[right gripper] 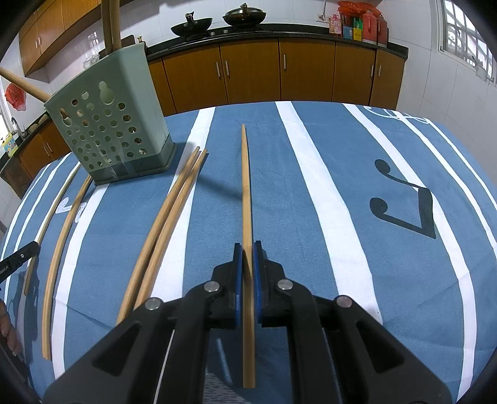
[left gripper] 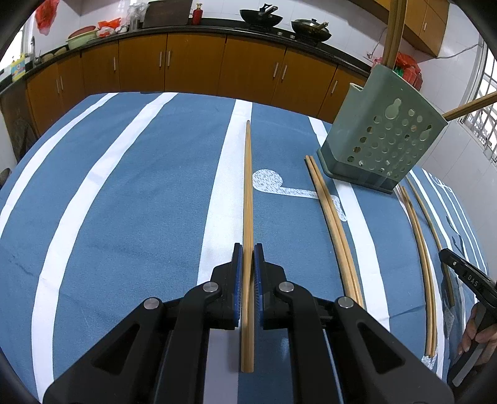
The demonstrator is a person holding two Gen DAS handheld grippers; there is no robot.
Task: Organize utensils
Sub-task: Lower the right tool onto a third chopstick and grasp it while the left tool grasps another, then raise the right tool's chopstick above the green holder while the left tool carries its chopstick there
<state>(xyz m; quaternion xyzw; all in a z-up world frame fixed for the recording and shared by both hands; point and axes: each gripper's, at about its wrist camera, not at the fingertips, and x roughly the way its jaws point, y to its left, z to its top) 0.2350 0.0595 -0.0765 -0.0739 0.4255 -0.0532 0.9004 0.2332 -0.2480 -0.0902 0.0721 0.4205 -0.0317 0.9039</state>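
Observation:
A green perforated utensil holder (left gripper: 379, 136) stands on the blue striped tablecloth with chopsticks sticking out of its top; it also shows in the right wrist view (right gripper: 111, 124). My left gripper (left gripper: 248, 251) is shut on a pair of wooden chopsticks (left gripper: 248, 186) that point forward along a white stripe. My right gripper (right gripper: 247, 250) is shut on a wooden chopstick (right gripper: 246, 186), whose tip looks lifted above the cloth. A loose pair of chopsticks (left gripper: 332, 223) lies beside the holder, also in the right wrist view (right gripper: 164, 223).
More loose chopsticks (left gripper: 422, 264) lie right of the holder in the left view and at the left in the right view (right gripper: 59, 248). The other gripper shows at each frame edge (left gripper: 472, 279) (right gripper: 15, 261). Kitchen cabinets (right gripper: 279, 71) and woks (left gripper: 261, 17) stand behind the table.

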